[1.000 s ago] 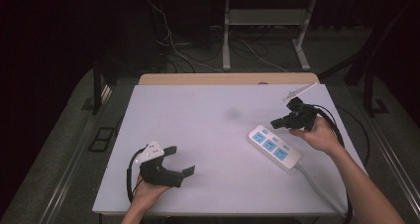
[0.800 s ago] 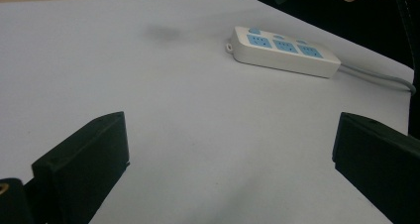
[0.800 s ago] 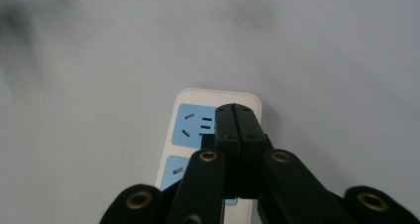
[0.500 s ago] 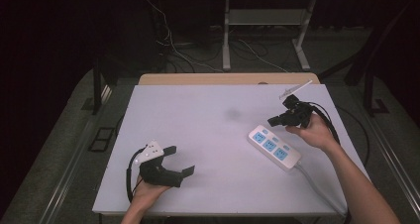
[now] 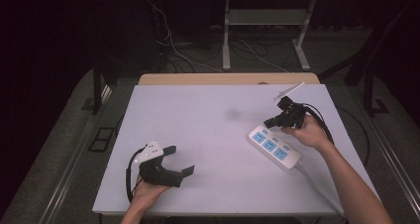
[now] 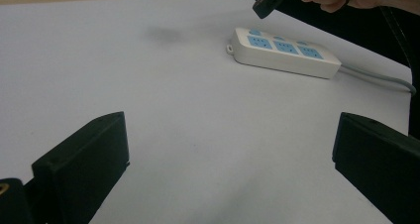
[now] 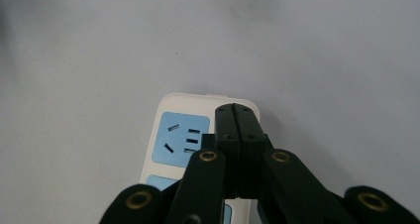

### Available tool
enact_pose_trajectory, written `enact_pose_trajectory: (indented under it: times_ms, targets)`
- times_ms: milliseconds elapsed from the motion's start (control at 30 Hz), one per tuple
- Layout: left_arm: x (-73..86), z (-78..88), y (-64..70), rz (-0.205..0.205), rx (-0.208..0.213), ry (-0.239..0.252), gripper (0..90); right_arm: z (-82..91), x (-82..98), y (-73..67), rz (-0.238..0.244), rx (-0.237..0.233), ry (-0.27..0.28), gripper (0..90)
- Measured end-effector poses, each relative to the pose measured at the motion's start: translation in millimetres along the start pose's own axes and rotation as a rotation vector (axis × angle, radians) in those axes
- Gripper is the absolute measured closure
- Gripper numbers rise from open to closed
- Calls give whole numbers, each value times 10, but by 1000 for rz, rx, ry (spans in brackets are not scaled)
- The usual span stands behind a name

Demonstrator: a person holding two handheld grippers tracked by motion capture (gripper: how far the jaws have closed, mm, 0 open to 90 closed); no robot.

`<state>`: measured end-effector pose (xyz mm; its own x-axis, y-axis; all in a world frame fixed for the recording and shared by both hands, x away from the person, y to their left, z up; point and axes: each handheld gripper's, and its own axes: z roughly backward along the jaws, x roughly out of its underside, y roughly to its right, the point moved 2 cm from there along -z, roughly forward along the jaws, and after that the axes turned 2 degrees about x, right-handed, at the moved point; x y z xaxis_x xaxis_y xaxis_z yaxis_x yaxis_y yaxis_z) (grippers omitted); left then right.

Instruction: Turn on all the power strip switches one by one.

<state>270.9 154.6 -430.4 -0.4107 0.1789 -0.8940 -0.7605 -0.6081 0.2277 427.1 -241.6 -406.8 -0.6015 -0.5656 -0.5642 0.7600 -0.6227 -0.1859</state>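
A white power strip (image 5: 274, 148) with blue sockets lies on the right half of the white table (image 5: 213, 135); its grey cord runs off toward the front right. My right gripper (image 5: 271, 123) hovers just above the strip's far end, jaws shut together with nothing between them. In the right gripper view the closed tips (image 7: 236, 116) hang over the end of the strip (image 7: 181, 135), beside the first blue socket. My left gripper (image 5: 179, 160) rests at the table's front left, jaws wide open and empty. The left gripper view shows the strip (image 6: 285, 52) far ahead between its spread jaws.
A wooden strip (image 5: 228, 79) borders the table's far edge. Beyond it stand a metal frame's legs (image 5: 227, 30) and loose cables (image 5: 173, 48) on the dark floor. A faint grey smudge (image 5: 232, 114) marks the tabletop's middle.
My right gripper has drifted slightly down and toward the power strip's far end, still shut. The left gripper has stayed where it was.
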Motion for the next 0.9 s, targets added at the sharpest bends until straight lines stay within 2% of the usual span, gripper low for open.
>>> enact_pose_trajectory:
  times_ms: [600,767,900]
  targets:
    - [0,6,-12,-1,-1,0,0,-127,21,18,0,-11,-40,900]
    - [0,5,-15,0,-2,-1,0,-170,27,9,10,-1,-65,900]
    - [0,7,-17,2,-3,0,0,-180,23,5,15,4,-62,900]
